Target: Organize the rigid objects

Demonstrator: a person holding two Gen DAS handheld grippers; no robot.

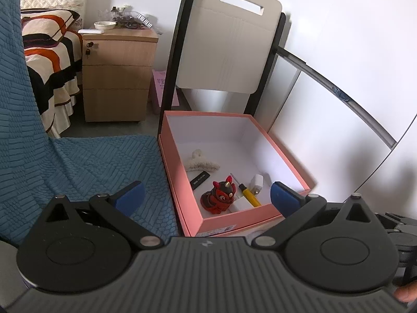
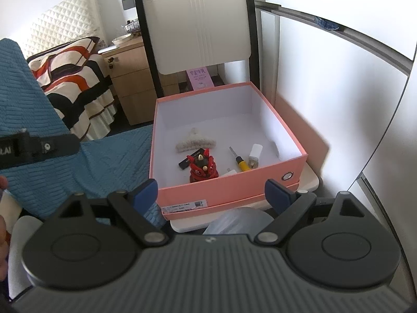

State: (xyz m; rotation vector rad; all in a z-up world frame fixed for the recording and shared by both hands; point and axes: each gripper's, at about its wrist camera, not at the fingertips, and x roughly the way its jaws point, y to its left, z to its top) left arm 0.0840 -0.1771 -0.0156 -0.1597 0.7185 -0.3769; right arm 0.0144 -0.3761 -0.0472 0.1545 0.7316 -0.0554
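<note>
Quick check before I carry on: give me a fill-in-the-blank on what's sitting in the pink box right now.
1. The red figurine stands inside the ____ box.
2. The screwdriver has a ____ handle.
3. The fluffy cream hair claw lies ____ the figurine, towards the chair.
4. Both the left hand-held gripper and the right hand-held gripper are ____, holding nothing.

Missing words: pink; yellow; behind; open
</note>
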